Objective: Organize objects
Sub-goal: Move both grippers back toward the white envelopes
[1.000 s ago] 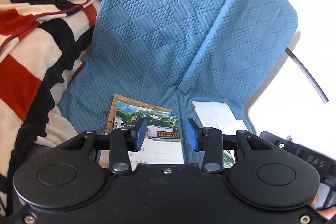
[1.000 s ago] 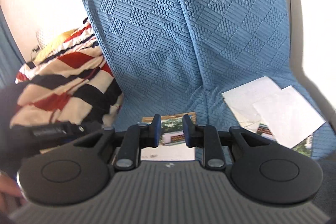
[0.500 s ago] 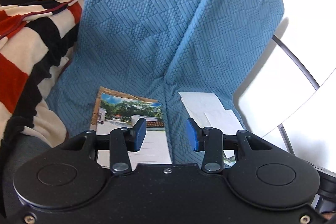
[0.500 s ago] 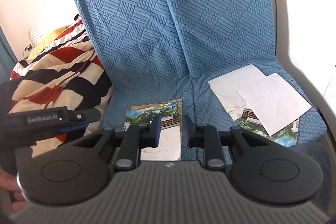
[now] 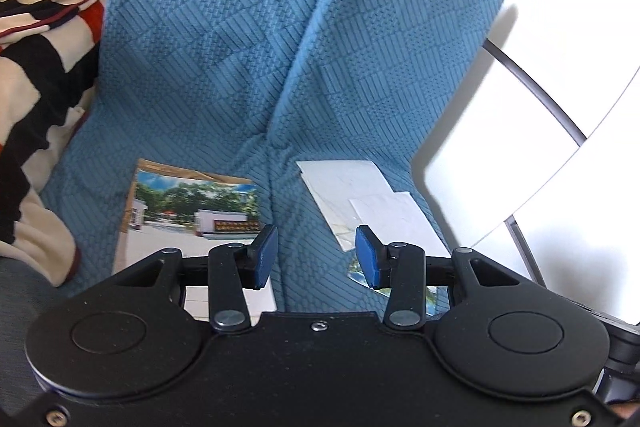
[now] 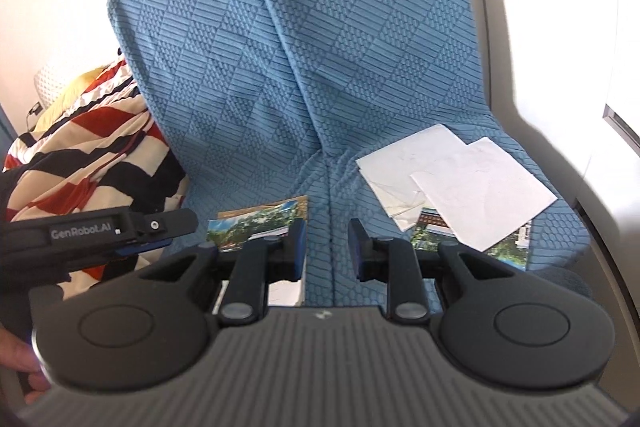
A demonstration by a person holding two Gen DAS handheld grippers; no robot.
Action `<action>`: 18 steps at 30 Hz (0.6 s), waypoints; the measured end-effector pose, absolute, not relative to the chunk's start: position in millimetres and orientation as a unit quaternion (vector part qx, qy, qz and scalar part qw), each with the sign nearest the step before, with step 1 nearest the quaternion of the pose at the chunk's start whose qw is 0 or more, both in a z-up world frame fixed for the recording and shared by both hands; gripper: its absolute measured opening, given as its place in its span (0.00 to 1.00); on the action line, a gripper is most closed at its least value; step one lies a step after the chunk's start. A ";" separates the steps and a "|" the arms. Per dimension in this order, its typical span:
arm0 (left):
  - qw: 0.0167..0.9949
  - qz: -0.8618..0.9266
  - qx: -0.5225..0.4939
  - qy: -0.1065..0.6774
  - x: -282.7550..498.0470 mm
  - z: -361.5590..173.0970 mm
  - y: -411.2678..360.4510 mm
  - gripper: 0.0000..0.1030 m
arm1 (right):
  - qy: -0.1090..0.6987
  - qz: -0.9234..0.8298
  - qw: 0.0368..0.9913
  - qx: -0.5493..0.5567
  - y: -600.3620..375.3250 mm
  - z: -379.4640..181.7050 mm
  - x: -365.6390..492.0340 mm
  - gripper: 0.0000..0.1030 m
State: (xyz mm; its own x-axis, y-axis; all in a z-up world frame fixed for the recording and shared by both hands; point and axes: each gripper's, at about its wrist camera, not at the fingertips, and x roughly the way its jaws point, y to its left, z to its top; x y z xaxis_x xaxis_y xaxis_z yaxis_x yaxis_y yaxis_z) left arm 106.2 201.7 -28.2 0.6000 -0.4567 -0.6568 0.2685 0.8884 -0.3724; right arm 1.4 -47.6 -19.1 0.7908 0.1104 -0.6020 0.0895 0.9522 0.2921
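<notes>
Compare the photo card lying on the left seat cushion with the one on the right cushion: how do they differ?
The left photo card lies alone and uncovered; the right photo card is mostly hidden under two white sheets. The left one shows most of its printed picture; the right shows only edges. Both lie flat on the blue sofa cover with similar tree-and-building prints.

Cards on the sofa seat (image 6: 320,235)
Before me, one postcard (image 6: 260,219) lies left of the seam; overlapping sheets (image 6: 460,187) right; blanket (image 6: 80,163) far left.

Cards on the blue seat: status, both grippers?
Left gripper open, empty. Right gripper open, empty. Photo card flat on seat; white sheets overlap another card. Path clear.
</notes>
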 end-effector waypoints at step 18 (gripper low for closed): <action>0.872 -0.235 -0.089 0.419 107.6 -47.2 137.9 0.41 | 0.321 -0.040 0.927 0.187 -98.9 -34.5 -10.8 0.26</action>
State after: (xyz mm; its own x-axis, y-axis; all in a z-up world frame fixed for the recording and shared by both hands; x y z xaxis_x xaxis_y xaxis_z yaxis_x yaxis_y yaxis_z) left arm 107.6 137.9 -47.2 0.5377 -0.4847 -0.6899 0.3352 0.8737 -0.3526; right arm -10.8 -98.9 -34.5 0.7903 0.0467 -0.6110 0.1943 0.9266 0.3221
